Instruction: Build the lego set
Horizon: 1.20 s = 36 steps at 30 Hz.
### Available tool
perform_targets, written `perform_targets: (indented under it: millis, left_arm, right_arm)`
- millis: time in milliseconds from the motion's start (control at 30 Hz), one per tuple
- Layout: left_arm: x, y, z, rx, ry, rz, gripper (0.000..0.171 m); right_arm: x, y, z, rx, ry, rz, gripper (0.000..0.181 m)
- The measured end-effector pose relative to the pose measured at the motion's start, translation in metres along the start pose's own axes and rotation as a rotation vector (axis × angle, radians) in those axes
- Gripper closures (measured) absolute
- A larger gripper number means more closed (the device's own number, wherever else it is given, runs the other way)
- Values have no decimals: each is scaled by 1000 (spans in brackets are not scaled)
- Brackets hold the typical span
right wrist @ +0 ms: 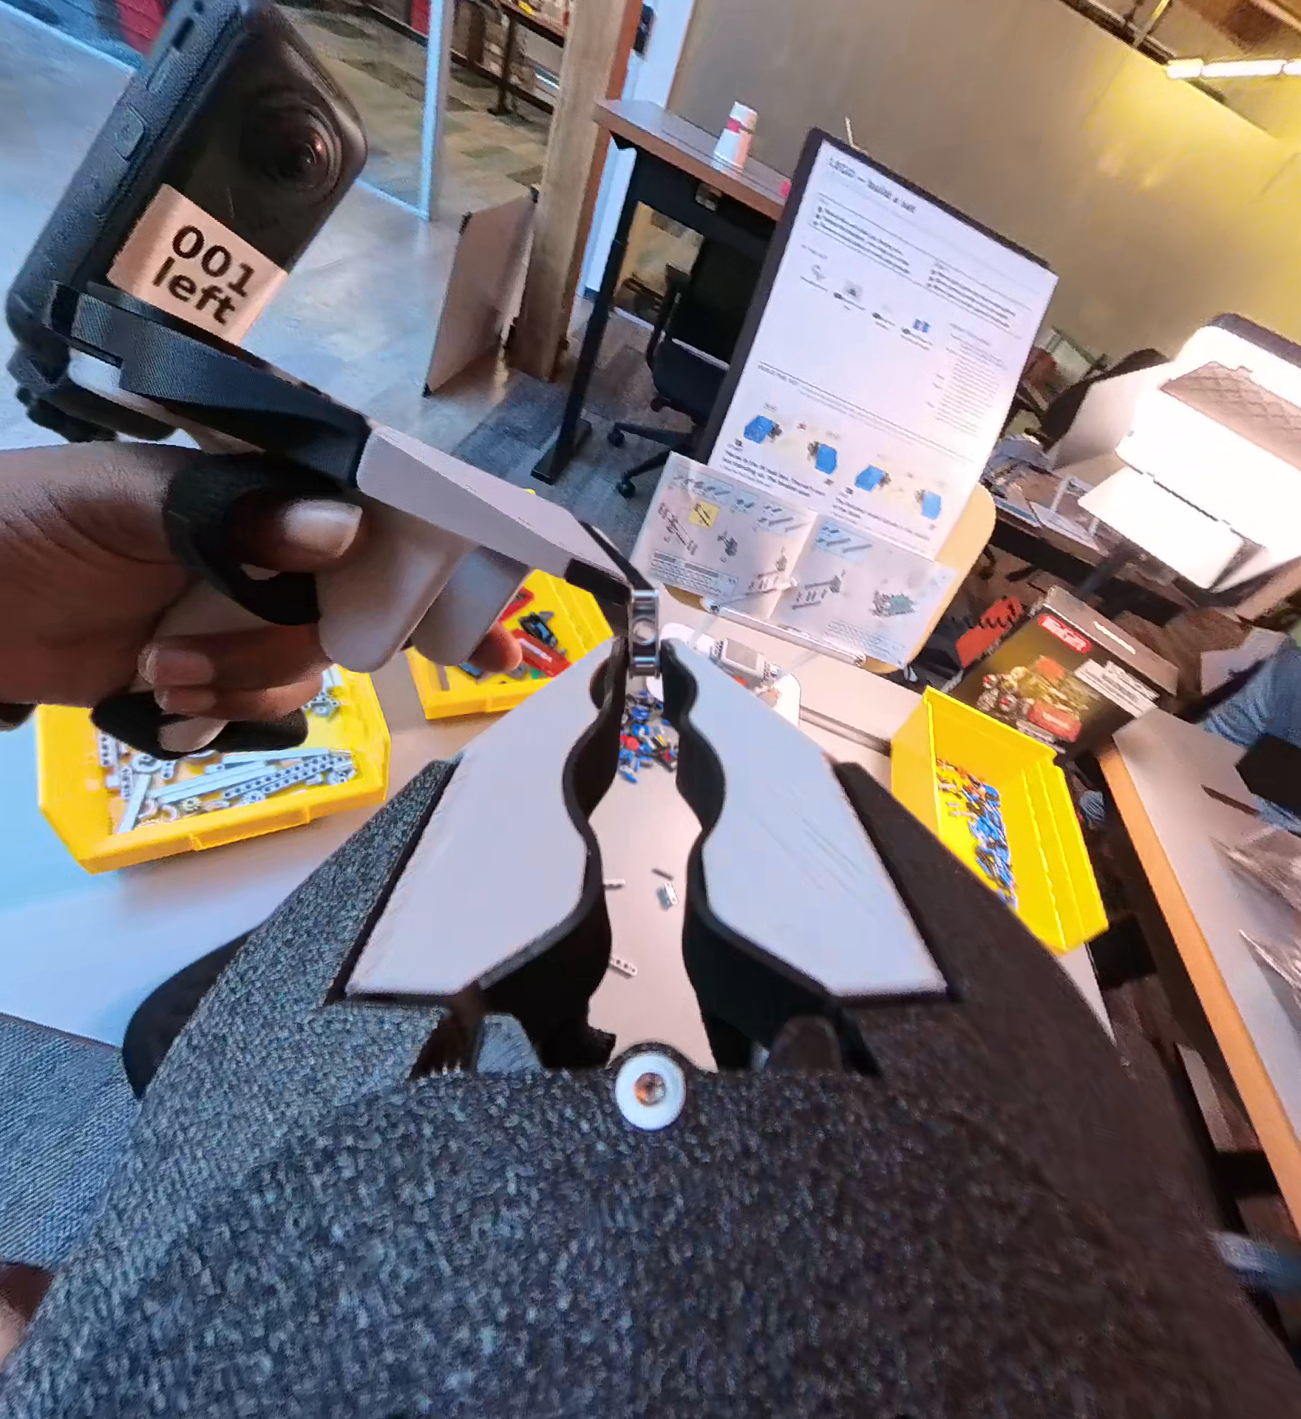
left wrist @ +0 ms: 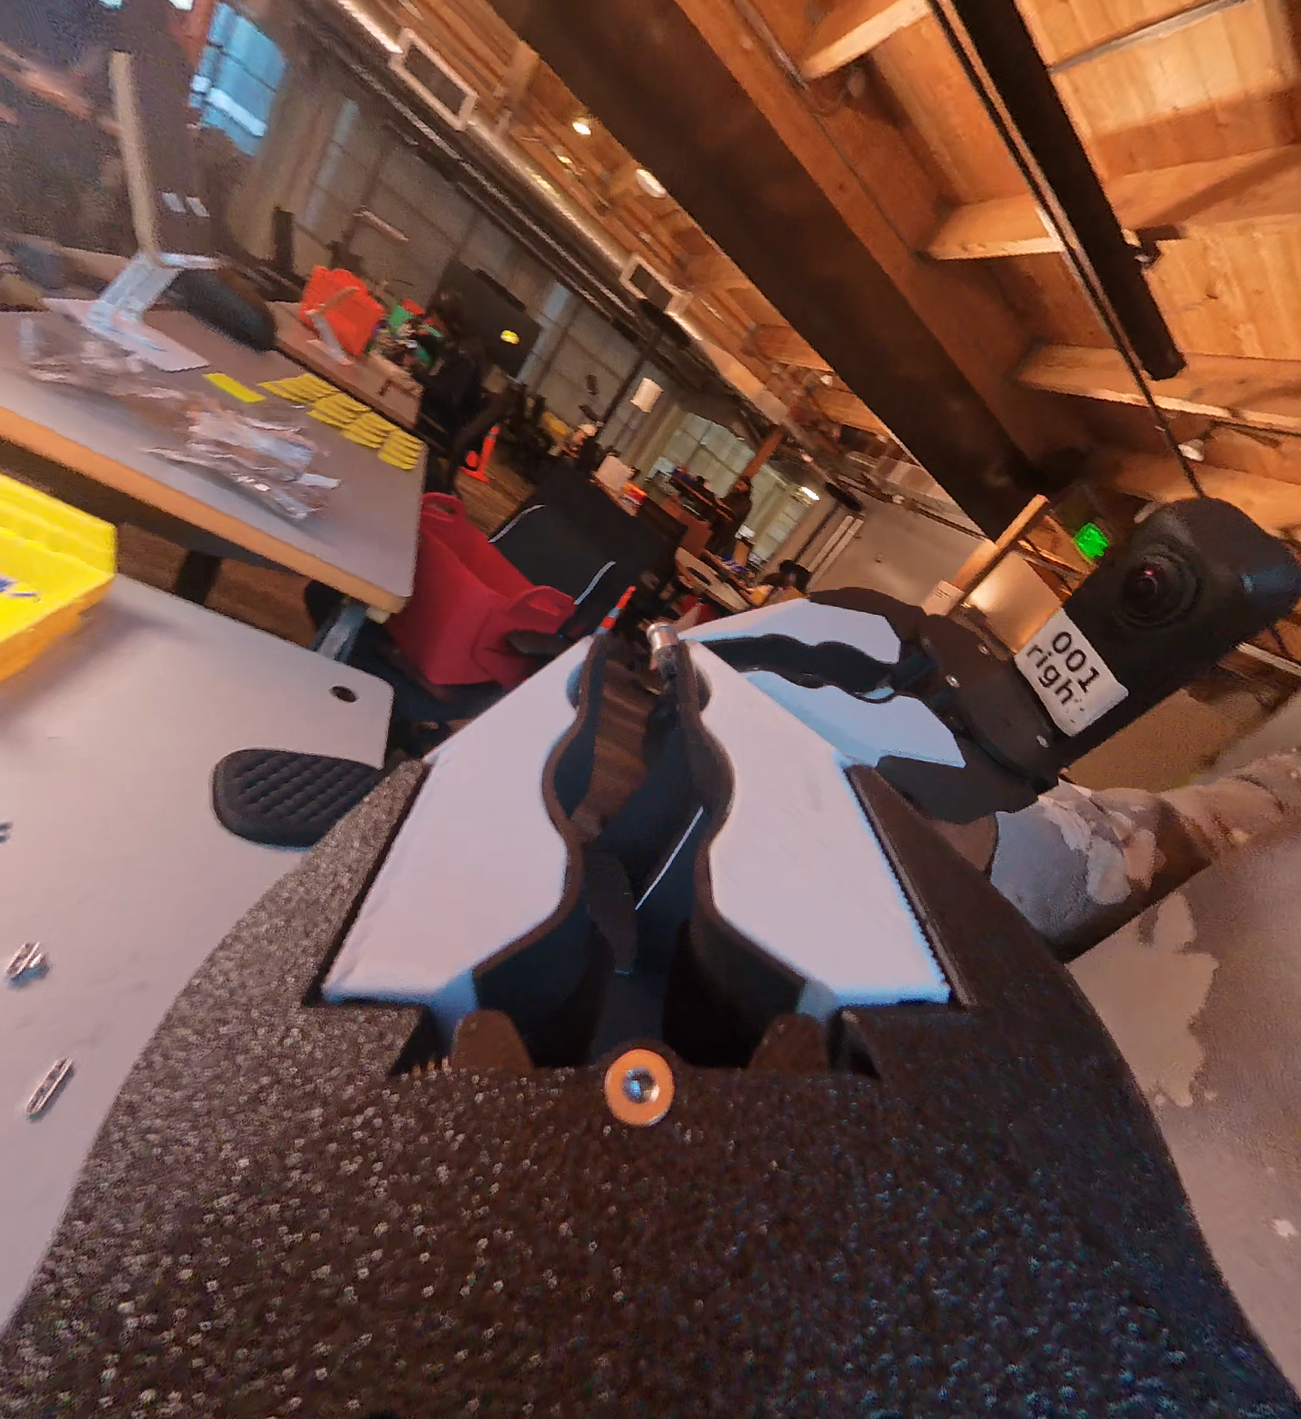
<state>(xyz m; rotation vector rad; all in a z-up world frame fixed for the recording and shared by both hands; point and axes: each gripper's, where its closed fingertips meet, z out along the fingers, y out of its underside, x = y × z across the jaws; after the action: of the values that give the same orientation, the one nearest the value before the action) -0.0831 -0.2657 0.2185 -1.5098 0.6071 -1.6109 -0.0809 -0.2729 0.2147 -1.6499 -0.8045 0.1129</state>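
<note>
A small grey metal-looking piece (right wrist: 643, 628) is held in the air between the tips of both grippers. My right gripper (right wrist: 643, 669) is shut on its lower end. My left gripper (right wrist: 603, 572) comes in from the left, held by a hand (right wrist: 56, 576), and its closed tips meet the top of the piece. In the left wrist view the piece (left wrist: 663, 637) pokes out at the tips of my left gripper (left wrist: 636, 654), which looks shut on it. My right gripper (left wrist: 697, 639) reaches in from the right.
Below on the grey table (right wrist: 18, 944) are a yellow bin of grey beams (right wrist: 194, 841), a yellow bin with red parts (right wrist: 509, 695), a yellow bin of small coloured parts (right wrist: 931, 737), a pile of blue bits (right wrist: 643, 737) and loose pieces (right wrist: 667, 894). An instruction board (right wrist: 901, 345) stands behind. My left and right fingertips are right by each other.
</note>
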Motion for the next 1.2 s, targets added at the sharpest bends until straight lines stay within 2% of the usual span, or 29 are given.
perform_targets:
  millis: [167, 300, 433, 567, 667, 767, 867, 967, 1067, 1200]
  left_arm:
    - [-20, -2, 5, 48, -125, -55, 167]
    - [-37, 5, 39, 31, -174, -121, 171]
    - [-64, 10, 75, -14, -263, -109, 166]
    - [-111, 21, 97, -40, -424, -54, 162]
    - [-137, 28, 109, 26, -559, -65, 159]
    - [-148, 38, 119, 119, -616, -94, 158]
    - [-145, 38, 119, 184, -653, -99, 158]
    - [-139, 38, 89, 250, -783, -64, 159]
    - [-119, 48, 54, 350, -792, -66, 160]
    - [-90, 91, 3, 501, -737, -78, 165]
  right_arm:
    - [9, 5, 13, 42, -61, -42, 175]
    - [39, 21, 15, 95, -63, 11, 175]
    - [78, 60, 25, 137, -83, 125, 175]
    - [104, 114, 53, 181, -190, 171, 175]
    - [116, 136, 73, 225, -288, 132, 175]
    - [122, 144, 84, 255, -361, 132, 175]
    - [117, 136, 86, 293, -409, 108, 175]
    - [97, 123, 82, 334, -486, 86, 175]
    - [55, 111, 71, 381, -582, 39, 175]
    - [-20, 118, 50, 446, -722, -17, 175]
